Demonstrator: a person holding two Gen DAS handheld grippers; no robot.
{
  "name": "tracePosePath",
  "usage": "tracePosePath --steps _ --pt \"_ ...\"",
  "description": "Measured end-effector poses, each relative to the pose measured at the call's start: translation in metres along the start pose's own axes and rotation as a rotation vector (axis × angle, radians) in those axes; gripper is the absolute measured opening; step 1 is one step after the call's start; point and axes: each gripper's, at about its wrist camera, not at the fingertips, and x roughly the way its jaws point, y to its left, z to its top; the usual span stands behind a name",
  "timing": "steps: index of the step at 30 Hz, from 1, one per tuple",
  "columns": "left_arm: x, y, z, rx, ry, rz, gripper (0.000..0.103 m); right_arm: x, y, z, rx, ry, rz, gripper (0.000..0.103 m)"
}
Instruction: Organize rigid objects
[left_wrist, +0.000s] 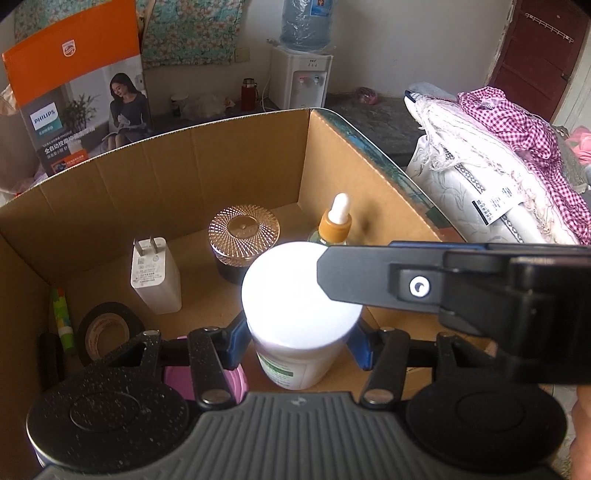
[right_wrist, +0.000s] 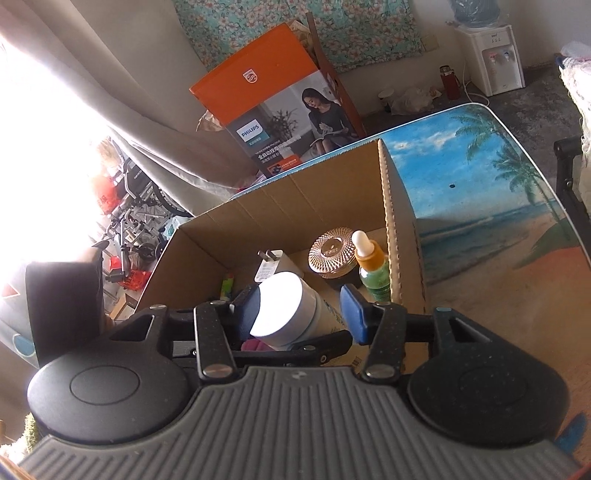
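- Your left gripper (left_wrist: 297, 341) straddles the smooth white jar (left_wrist: 301, 317) at frame centre, inside the corrugated box (left_wrist: 207, 173); blue pads sit at its sides, contact unclear.
- Your right gripper (right_wrist: 301, 310) stands part open; the left pad looks against the jar's lid, the right pad is clear of it.
- Upper centre: ribbed copper lid (left_wrist: 243, 229), dropper bottle (left_wrist: 334, 221), boxy white charger (left_wrist: 155, 275).
- Lower left: tape roll (left_wrist: 109, 332), partly hidden.
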Motion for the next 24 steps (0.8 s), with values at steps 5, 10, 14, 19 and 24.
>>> tracePosePath --steps 5,10,14,19,24 --pt "-0.01 0.003 0.0 -0.013 -0.037 -0.004 0.085 -0.008 -0.003 0.001 0.008 -0.029 0.003 0.057" --pt "-0.03 0.006 -0.005 -0.021 -0.082 0.003 0.094 -0.024 -0.005 0.002 0.033 -0.081 0.016 0.066" --pt "-0.053 0.01 -0.01 -0.037 -0.127 -0.006 0.095 -0.043 -0.004 0.002 0.053 -0.132 0.034 0.069" --pt "-0.09 0.011 -0.019 -0.026 -0.19 -0.009 0.097 -0.071 0.002 -0.003 0.077 -0.194 0.051 0.076" --pt "-0.129 0.016 -0.034 -0.025 -0.254 0.008 0.103 -0.094 0.013 -0.014 0.079 -0.231 0.05 0.081"
